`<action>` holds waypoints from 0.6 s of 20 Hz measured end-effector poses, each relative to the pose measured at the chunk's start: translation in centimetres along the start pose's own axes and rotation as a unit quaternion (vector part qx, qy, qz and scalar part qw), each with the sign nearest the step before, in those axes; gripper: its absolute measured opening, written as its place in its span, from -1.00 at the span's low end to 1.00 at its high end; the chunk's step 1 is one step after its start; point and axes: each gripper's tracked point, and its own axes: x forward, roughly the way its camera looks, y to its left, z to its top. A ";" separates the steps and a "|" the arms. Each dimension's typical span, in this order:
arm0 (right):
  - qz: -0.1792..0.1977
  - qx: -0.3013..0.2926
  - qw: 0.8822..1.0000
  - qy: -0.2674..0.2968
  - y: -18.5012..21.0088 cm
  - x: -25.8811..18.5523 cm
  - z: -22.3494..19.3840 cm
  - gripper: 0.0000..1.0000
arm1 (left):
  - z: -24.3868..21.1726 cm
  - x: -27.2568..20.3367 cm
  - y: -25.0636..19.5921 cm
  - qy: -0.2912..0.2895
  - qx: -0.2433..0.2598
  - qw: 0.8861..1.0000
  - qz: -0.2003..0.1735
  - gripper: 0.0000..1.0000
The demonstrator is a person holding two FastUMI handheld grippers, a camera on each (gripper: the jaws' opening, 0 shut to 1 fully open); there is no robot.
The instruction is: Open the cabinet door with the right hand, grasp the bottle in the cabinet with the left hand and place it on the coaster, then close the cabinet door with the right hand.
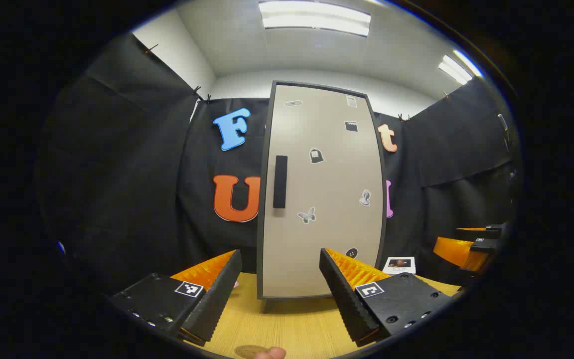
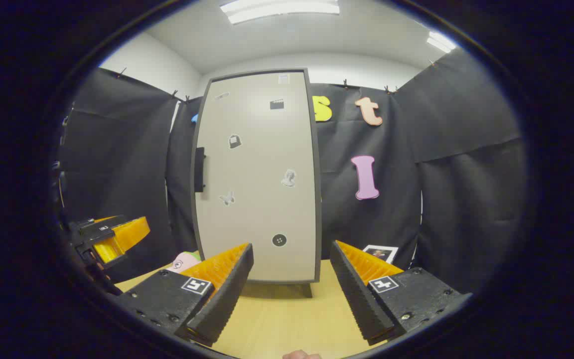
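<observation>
A tall beige cabinet (image 1: pixel 324 199) stands on the wooden table (image 1: pixel 292 324) with its door closed; a black handle (image 1: pixel 280 181) runs down the door's left side. The cabinet (image 2: pixel 259 179) also fills the middle of the right gripper view, handle (image 2: pixel 200 169) at its left edge. My left gripper (image 1: pixel 281 279) is open, a short way in front of the door. My right gripper (image 2: pixel 292 271) is open too, facing the door's lower part. The right gripper (image 1: pixel 471 247) shows at the far right of the left gripper view, the left gripper (image 2: pixel 110 237) at the far left of the right gripper view. Whatever is inside the cabinet is hidden.
A pink round thing (image 2: pixel 183 261) lies on the table left of the cabinet. A small white card (image 1: pixel 399 265) leans by the cabinet's right foot, also seen as a card (image 2: pixel 380 253). A round brown disc (image 1: pixel 249 351) lies at the table's near edge. Black cloth walls surround the table.
</observation>
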 end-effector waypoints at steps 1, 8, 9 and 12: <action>-0.001 -0.002 1.000 -0.002 0.0 0.0 0.1 0.93 | -0.1 -0.1 0.0 0.001 -0.001 1.000 0.000 0.89; -0.006 -0.015 1.000 -0.007 -0.3 -0.4 0.4 0.92 | -0.2 0.0 -0.4 0.004 0.000 1.000 -0.005 0.89; -0.008 -0.014 1.000 -0.008 -0.4 -0.5 0.6 0.93 | -0.3 -0.1 -0.6 0.006 -0.002 1.000 -0.008 0.89; -0.006 -0.011 1.000 -0.015 -0.3 -0.6 1.1 0.99 | -0.2 -0.1 -0.8 0.004 -0.003 1.000 -0.013 0.89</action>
